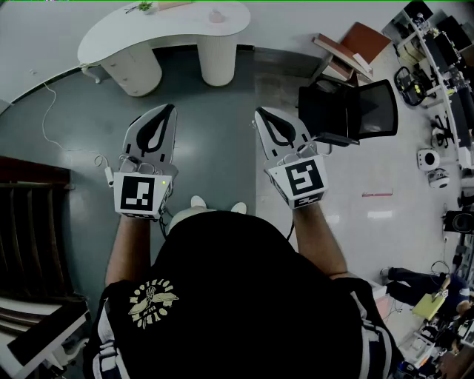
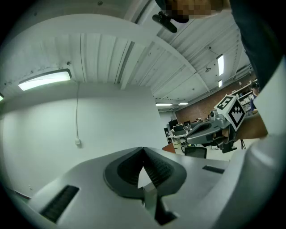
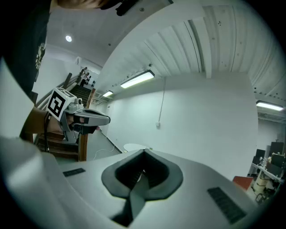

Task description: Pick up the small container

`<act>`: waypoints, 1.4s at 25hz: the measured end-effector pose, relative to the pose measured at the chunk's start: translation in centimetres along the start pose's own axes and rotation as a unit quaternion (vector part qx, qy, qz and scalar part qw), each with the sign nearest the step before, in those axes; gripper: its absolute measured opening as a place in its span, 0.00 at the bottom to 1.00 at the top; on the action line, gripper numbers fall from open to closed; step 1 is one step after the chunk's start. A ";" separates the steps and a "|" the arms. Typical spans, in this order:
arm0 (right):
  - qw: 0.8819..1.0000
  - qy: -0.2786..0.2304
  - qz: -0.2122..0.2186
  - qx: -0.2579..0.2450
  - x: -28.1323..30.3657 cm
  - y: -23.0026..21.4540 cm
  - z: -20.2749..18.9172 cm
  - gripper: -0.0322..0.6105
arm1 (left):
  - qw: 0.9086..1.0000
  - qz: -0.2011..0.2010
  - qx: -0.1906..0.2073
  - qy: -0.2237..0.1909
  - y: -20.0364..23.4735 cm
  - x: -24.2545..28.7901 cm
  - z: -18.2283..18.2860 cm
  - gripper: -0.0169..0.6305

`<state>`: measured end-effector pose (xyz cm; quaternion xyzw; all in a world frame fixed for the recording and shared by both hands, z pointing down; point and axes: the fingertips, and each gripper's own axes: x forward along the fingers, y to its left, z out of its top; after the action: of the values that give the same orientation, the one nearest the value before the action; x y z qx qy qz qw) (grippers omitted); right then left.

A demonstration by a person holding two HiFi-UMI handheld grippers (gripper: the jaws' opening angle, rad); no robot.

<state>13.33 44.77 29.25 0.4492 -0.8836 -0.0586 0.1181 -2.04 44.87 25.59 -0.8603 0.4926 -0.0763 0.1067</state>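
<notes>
You hold left gripper (image 1: 164, 115) and right gripper (image 1: 264, 117) level, both pressed together, empty, well short of the white desk (image 1: 170, 29). Step closer, then spread one before reaching.

white curved table (image 1: 185, 26) up top | black office chair (image 1: 355, 111) right of it | wooden stairs (image 1: 29, 222) far left | white cable (image 1: 46, 122) on floor (image 1: 215, 141)

Two grippers are in view, the left gripper (image 1: 167, 109) and the right gripper (image 1: 259, 112). Each bears one marker cube, at left (image 1: 141, 194) and at right (image 1: 302, 181).

At the far side there is one white curved table (image 1: 111, 33) on two round pedestals (image 1: 133, 68) (image 1: 218, 63). Two things lie on it: one small pink item (image 1: 215, 15) and one small green item (image 1: 144, 6).

There is one black office chair (image 1: 355, 111) at the right and one white cable (image 1: 48, 111) at the left.
</notes>
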 end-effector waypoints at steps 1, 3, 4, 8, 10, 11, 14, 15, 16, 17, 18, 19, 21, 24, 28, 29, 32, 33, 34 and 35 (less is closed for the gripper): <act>1.000 0.000 0.002 0.002 -0.1 -0.1 0.0 0.09 | 1.000 0.001 0.001 0.000 -0.1 0.0 0.2 0.06; 1.000 -0.002 0.007 0.009 -0.3 -0.4 -0.1 0.09 | 1.000 0.004 0.003 0.000 -0.4 0.1 0.5 0.06; 1.000 -0.005 0.010 0.013 -0.3 -0.5 -0.1 0.09 | 1.000 0.005 0.004 -0.001 -0.4 0.2 0.5 0.06; 1.000 -0.010 0.005 0.027 0.8 -1.2 -1.5 0.10 | 1.000 0.015 -0.003 0.005 0.0 0.4 -0.9 0.06; 0.999 -0.011 0.015 0.034 2.0 -0.7 -2.0 0.22 | 1.000 0.019 -0.006 0.005 0.9 0.3 -1.7 0.06; 0.999 -0.013 0.021 0.038 2.7 -0.5 -2.0 0.37 | 1.000 0.022 -0.008 0.007 1.7 0.2 -2.2 0.06; 0.999 -0.020 0.021 0.045 5.5 -0.1 -1.6 0.49 | 0.999 0.034 -0.016 0.018 4.9 0.4 -4.0 0.06; 0.999 -0.018 0.021 0.046 6.6 0.1 -1.5 0.49 | 0.999 0.037 -0.019 0.022 6.0 0.6 -4.6 0.06; 0.999 -0.014 0.021 0.047 7.6 0.4 -1.3 0.50 | 0.999 0.038 -0.020 0.026 7.1 0.7 -5.2 0.06; 0.999 -0.010 0.023 0.045 8.6 0.8 -1.0 0.50 | 0.999 0.038 -0.019 0.031 8.1 0.8 -5.6 0.06; 0.999 -0.006 0.023 0.042 9.6 1.2 -0.6 0.50 | 0.998 0.038 -0.016 0.036 9.2 0.8 -6.0 0.06; 0.999 -0.004 0.022 0.039 10.5 1.5 -0.2 0.50 | 0.998 0.038 -0.014 0.038 10.3 0.8 -6.4 0.06; 0.999 0.003 0.016 0.037 12.3 1.8 0.3 0.50 | 0.998 0.036 -0.017 0.041 12.4 1.2 -7.1 0.06; 0.999 0.015 -0.002 0.040 14.8 1.9 0.7 0.50 | 0.999 0.027 -0.028 0.037 15.4 1.8 -8.3 0.06; 0.998 0.027 -0.021 0.045 16.6 1.9 1.0 0.50 | 0.999 0.014 -0.043 0.002 18.0 2.6 -8.6 0.06; 0.998 0.029 -0.026 0.044 17.0 1.8 1.2 0.50 | 0.999 0.009 -0.042 -0.001 18.4 2.8 -8.6 0.06; 0.998 0.031 -0.037 0.036 17.9 1.5 1.7 0.50 | 0.999 0.000 -0.032 -0.004 19.4 3.4 -8.8 0.06; 0.998 0.031 -0.040 0.035 18.3 1.3 1.8 0.50 | 0.999 -0.001 -0.034 -0.001 19.8 3.7 -9.1 0.06; 0.998 0.031 -0.041 0.034 18.8 1.1 1.8 0.50 | 0.999 0.000 -0.039 0.003 20.2 4.1 -9.5 0.06; 0.998 0.031 -0.042 0.035 19.4 0.8 1.6 0.50 | 0.999 0.001 -0.045 0.008 20.6 4.7 -10.0 0.06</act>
<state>1.28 29.57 30.89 0.4913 -0.8615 -0.0188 0.1269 -19.16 29.63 30.04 -0.8630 0.4973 -0.0611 0.0643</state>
